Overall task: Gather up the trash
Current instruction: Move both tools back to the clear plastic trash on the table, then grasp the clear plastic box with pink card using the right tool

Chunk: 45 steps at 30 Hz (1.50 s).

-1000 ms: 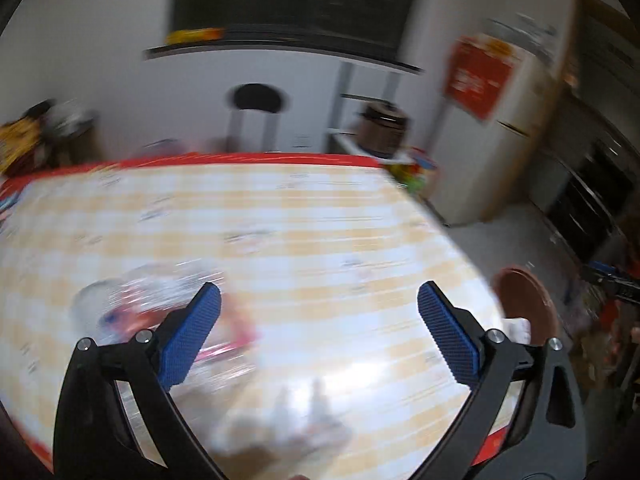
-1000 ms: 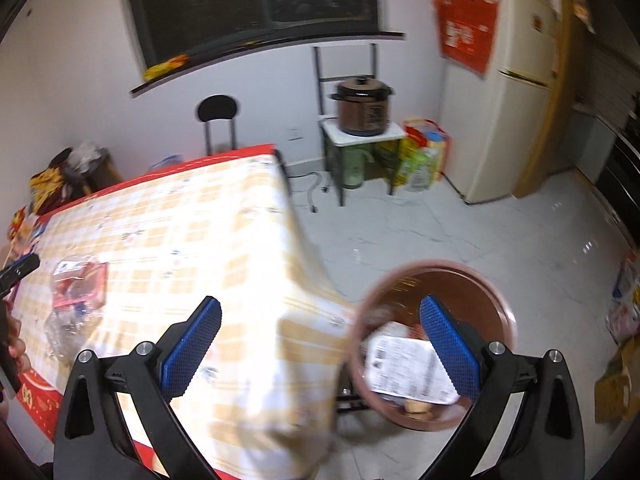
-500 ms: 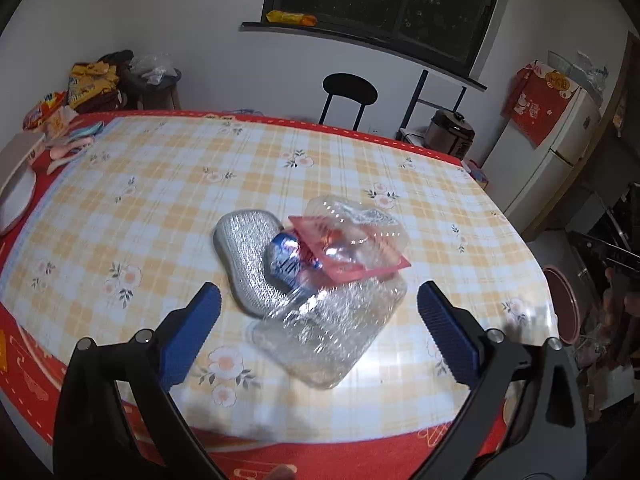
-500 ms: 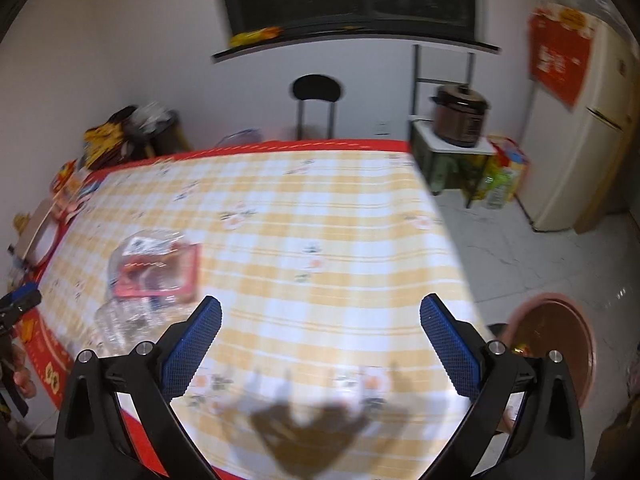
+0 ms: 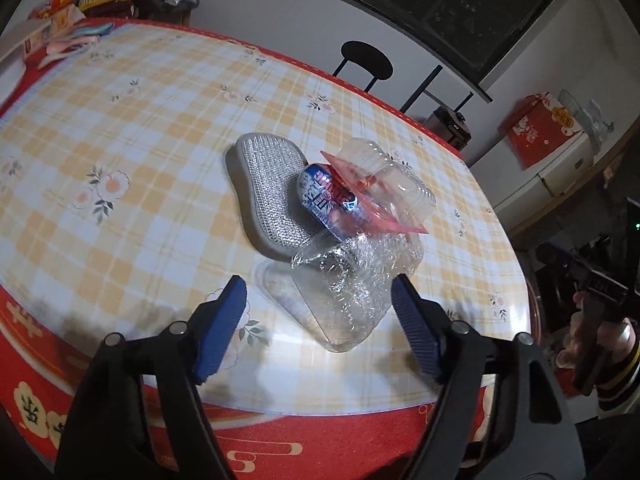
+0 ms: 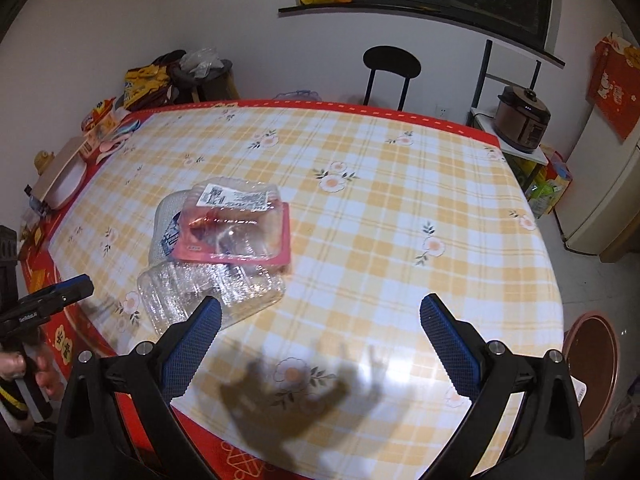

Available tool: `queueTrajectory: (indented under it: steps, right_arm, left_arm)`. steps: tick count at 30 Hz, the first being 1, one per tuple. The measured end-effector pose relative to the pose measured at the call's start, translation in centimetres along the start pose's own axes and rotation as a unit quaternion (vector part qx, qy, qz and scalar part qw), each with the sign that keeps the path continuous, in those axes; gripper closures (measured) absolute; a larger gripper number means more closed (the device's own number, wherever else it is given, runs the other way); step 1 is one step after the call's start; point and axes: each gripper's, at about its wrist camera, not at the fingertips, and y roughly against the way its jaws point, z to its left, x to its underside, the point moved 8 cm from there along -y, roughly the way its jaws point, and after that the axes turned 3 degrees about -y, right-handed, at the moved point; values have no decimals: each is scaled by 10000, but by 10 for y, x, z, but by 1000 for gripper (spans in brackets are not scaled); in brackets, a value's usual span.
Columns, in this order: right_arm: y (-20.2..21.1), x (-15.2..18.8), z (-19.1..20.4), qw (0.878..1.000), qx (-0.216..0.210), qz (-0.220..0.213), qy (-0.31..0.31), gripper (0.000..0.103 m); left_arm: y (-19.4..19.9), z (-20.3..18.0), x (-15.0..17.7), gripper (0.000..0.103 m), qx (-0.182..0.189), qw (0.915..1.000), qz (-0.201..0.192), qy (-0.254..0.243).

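Note:
A trash pile lies on the checked tablecloth (image 5: 132, 128) near its front edge: a silver mesh pad (image 5: 268, 188), a blue printed can (image 5: 328, 200), a clear clamshell with a pink tray (image 5: 380, 196) and a crinkled clear plastic container (image 5: 348, 288). My left gripper (image 5: 318, 312) points down at the pile. Its jaws are closing, with the crinkled container between the blue pads, which do not press on it. My right gripper (image 6: 320, 340) hangs open over bare tablecloth, to the right of the pile (image 6: 228, 232), with nothing between its fingers. The left gripper (image 6: 60, 296) shows at the right wrist view's left edge.
A round brown bin (image 6: 592, 364) stands on the floor off the table's right corner. Boxes and packets (image 6: 80, 152) crowd the table's far left end. Behind the table are a black chair (image 6: 390, 64), a cooker on a stand (image 6: 522, 120) and a fridge (image 6: 608, 200).
Both views have swung from the floor bin back to the table. My left gripper has come down close to the pile and its jaws have narrowed around the clear container. My right gripper has moved over the table.

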Motion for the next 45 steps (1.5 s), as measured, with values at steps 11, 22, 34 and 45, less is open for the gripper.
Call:
queueTrajectory:
  steps: [11,22,34,45]
  right_arm:
    - [-19,-3,45,9988,182,227,399,5]
    - [-92,-50,145,9819,241,542,1800,5]
    - [-168,-48,157,9598,1230,1270,2180,5]
    - [-181,-46,138,9632,1363,1551,1721,9]
  left_arm:
    - [-20,14,2,29,438,9988,207,10]
    - [-23,51,1,29,156,9998,147,28]
    - [-7,97,7,28,-95,9989,7,468]
    - [-12,81,12,28,29,9993,84,374]
